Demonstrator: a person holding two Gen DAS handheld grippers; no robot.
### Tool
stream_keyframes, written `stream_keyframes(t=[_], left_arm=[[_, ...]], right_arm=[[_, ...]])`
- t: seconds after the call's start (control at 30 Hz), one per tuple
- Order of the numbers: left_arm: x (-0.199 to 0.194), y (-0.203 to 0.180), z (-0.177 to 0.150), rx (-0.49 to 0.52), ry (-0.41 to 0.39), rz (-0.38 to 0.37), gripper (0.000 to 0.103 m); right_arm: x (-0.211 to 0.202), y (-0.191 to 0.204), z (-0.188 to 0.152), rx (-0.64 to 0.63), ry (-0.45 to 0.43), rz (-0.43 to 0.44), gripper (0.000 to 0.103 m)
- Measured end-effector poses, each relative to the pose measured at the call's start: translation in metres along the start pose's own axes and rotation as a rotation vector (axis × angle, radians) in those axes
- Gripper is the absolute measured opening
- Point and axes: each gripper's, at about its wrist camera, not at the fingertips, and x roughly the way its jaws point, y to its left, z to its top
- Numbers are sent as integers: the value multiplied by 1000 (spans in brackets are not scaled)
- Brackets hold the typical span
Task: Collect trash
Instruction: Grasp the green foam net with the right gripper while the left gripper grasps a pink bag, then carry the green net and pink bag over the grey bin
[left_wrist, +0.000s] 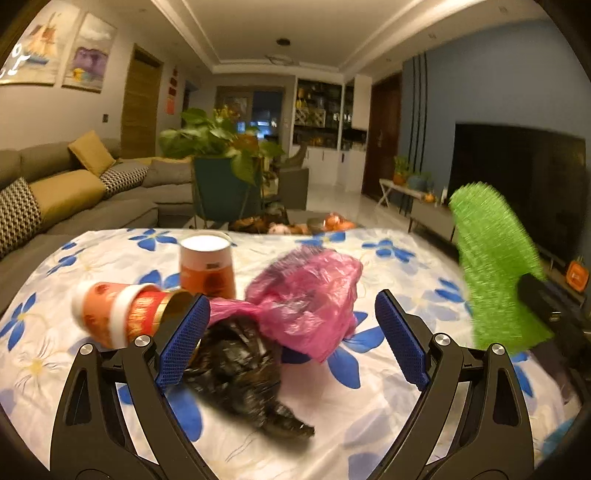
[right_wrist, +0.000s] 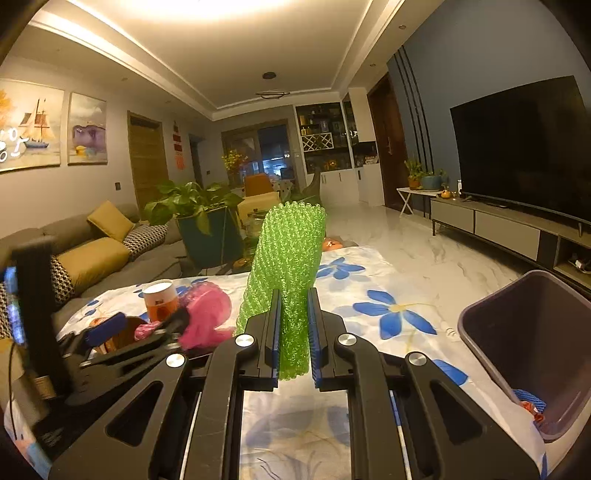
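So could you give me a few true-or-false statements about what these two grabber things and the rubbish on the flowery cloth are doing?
1. The right gripper is clamped on a green foam net. True.
2. The left gripper is shut on the pink plastic bag. False: its jaws stand wide open, with the pink bag and a black bag between them.
3. Both paper cups stand upright. False: one cup is upright, the other cup lies on its side.
4. A bin sits to the right of the floral cloth. True.
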Motion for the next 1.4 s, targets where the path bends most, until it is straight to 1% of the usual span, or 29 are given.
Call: stream_keyframes(t=[0.07, 0.1, 0.13, 0.17, 0.2, 0.23, 0.27, 0.3, 0.33, 0.37, 0.43, 0.5, 0.6, 0.67, 0.8, 0.93, 1.07, 1.2, 1.4], left_arm=[[15, -4, 0, 8, 56, 20, 87], [20, -3, 0, 5, 73, 25, 80], [23, -2, 0, -8, 89, 19, 71], [25, 0, 1, -18, 98, 13, 66], [25, 1, 2, -23, 102, 12, 56], [26, 1, 1, -24, 106, 9, 44], [26, 1, 1, -21, 109, 0, 36], [27, 0, 1, -18, 114, -5, 25], [27, 0, 0, -17, 121, -13, 12], [28, 0, 0, -16, 124, -20, 6], [23, 1, -1, -17, 113, -22, 2], [15, 1, 0, -14, 93, -20, 1], [-8, 1, 0, -23, 43, -29, 1], [-28, 1, 0, -52, 14, -59, 1], [-74, -6, 2, -73, -61, -96, 1], [-102, -20, 7, -59, -116, -110, 1], [-113, -39, 6, -35, -127, -130, 1], [-120, -60, 4, -22, -124, -175, 1], [-125, -105, 1, 32, -117, -264, 1]], right_arm=[[-2, -4, 0, 2, 1, -1, 14], [-3, -5, -1, 2, 1, 0, 14], [-4, -6, -1, 0, 1, -1, 14], [-4, -6, -2, -4, 1, -3, 14], [-5, -7, -2, -6, 2, -3, 14], [-6, -8, -2, -7, 3, -3, 14], [-6, -9, -2, -5, 7, -1, 14], [-6, -9, -3, -4, 10, 2, 14], [-6, -10, -3, -3, 12, 4, 14], [-8, -10, -3, -3, 14, 7, 14], [-13, -13, -3, -7, 10, 9, 14], [-18, -16, -1, -11, 2, 6, 14], [-26, -22, 1, -4, -8, 4, 14], [-32, -26, 3, -1, -14, 2, 14], [-44, -35, 3, 4, -26, -2, 14], [-58, -43, 3, 4, -37, -7, 14], [-72, -52, 5, 7, -49, -23, 14], [-88, -66, 6, 12, -65, -55, 14], [-108, -91, 4, 26, -77, -117, 14]])
